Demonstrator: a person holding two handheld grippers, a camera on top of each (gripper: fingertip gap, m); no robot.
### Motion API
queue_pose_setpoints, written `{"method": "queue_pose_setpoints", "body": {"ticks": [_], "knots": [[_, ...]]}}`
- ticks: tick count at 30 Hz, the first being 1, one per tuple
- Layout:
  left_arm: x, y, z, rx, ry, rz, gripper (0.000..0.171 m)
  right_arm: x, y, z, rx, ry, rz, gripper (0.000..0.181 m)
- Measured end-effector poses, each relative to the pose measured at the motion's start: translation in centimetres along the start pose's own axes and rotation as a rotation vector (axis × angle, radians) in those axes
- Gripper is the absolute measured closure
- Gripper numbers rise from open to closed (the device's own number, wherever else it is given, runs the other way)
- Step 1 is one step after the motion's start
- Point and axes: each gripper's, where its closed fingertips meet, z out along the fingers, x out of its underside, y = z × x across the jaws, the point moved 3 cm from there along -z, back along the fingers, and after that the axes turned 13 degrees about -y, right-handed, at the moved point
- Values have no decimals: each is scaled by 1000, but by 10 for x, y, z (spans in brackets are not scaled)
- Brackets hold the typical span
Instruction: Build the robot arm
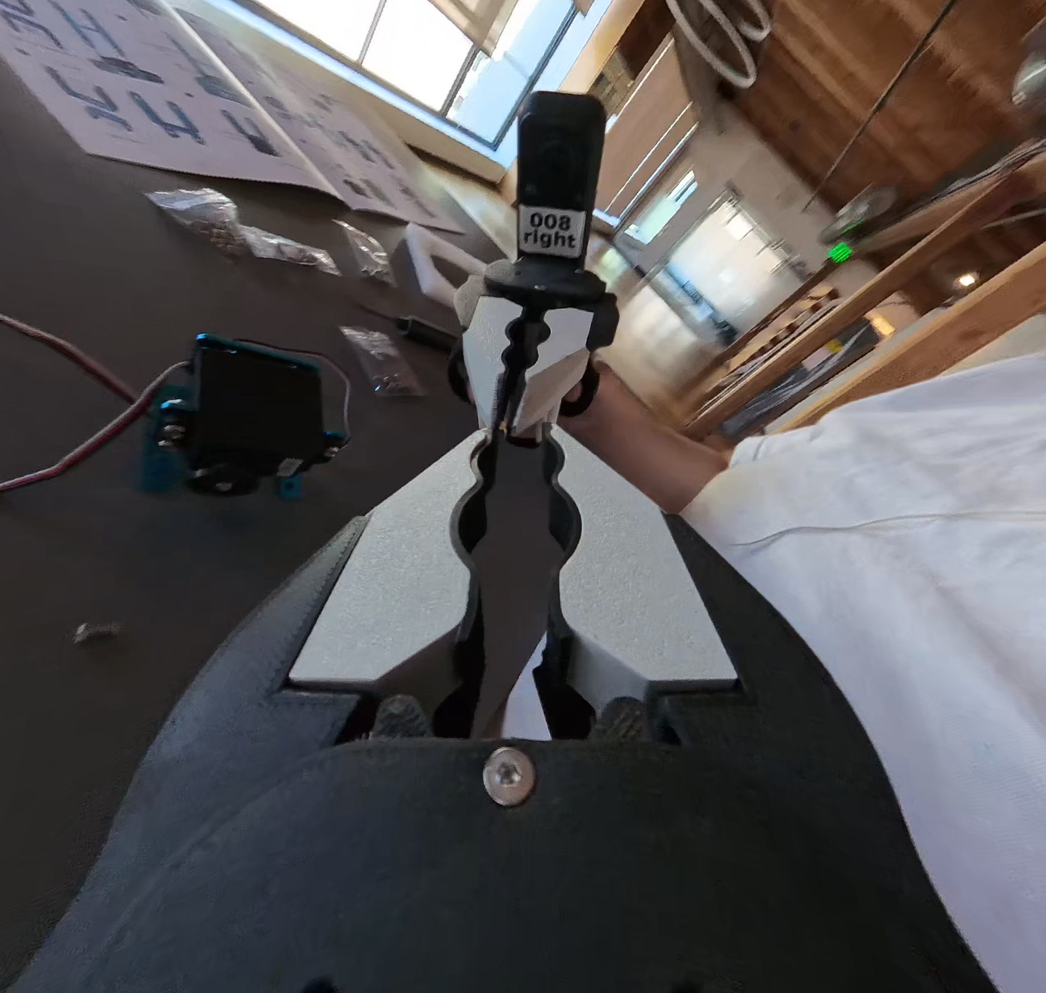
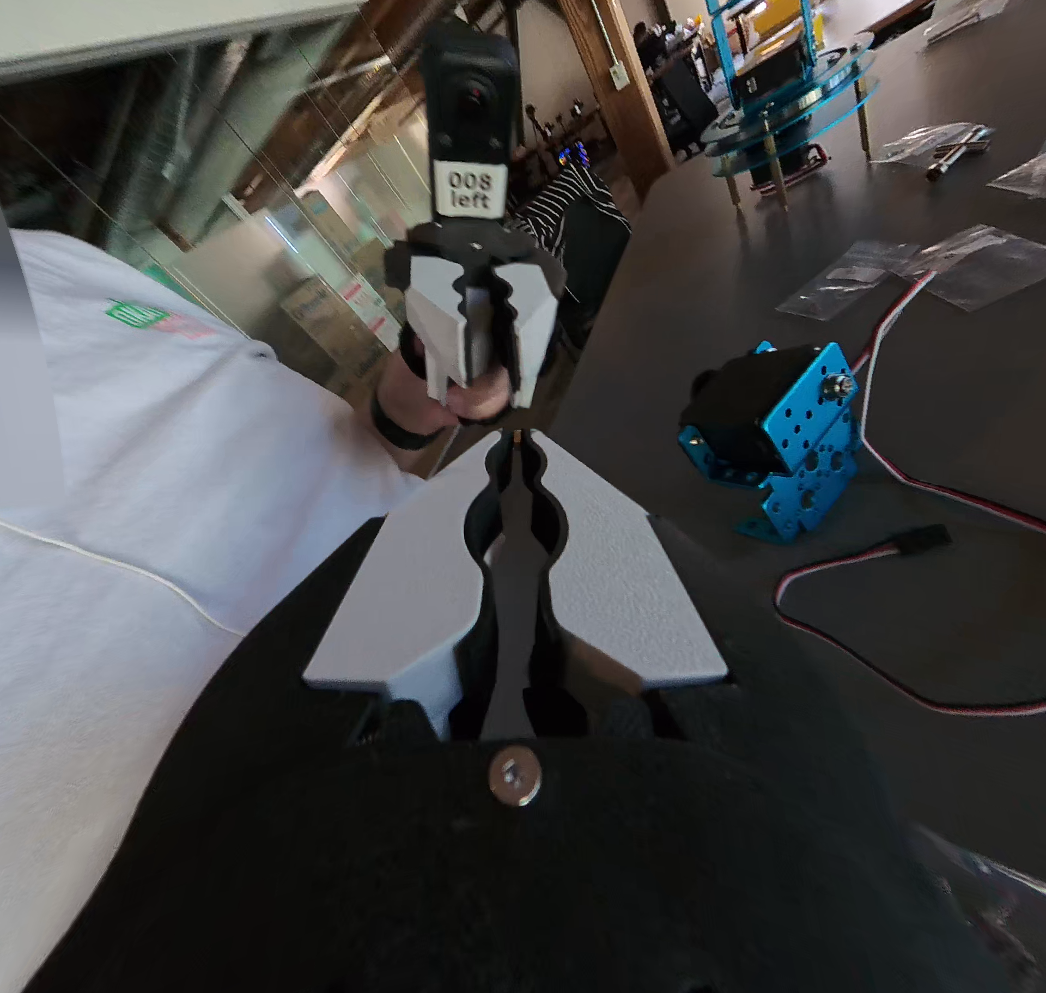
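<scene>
A dark tabletop point(image 2: 707, 298) runs under tall windows and wooden walls. My left tool point(image 1: 512, 433) and right tool point(image 2: 518, 438) point at each other above its near edge, tips almost touching. The right tool is nearly closed on a tiny brass-coloured piece point(image 2: 517, 435) (too small to identify); the left tool stands slightly parted, gripping nothing I can see. A black servo in a blue bracket point(image 2: 781, 445) sits mid-tabletop, its wires point(image 2: 883, 473) trailing, with plastic bags point(image 1: 283, 244) beyond.

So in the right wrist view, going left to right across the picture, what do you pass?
White shirt → left gripper facing the camera → blue bracket holding a black servo → clear plastic bags on the dark table.
</scene>
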Motion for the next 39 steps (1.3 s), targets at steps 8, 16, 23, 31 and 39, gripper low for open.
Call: {"method": "queue_pose_setpoints", "body": {"ticks": [8,16,23,31,39], "knots": [[10,2,20,64,-3,-71,161,-11,6,-6,-79,-116,186,180],[5,-2,25,124,-67,-128,168,-14,6,-8,-59,-140,173,180],[2,-2,26,173,-94,-181,171,-18,7,-8,-113,-197,255,180],[3,4,22,141,-111,-185,171,-14,3,-5,-82,-197,243,180],[5,16,20,45,-115,-131,171,-10,-9,-3,-1,-231,244,180]]}}
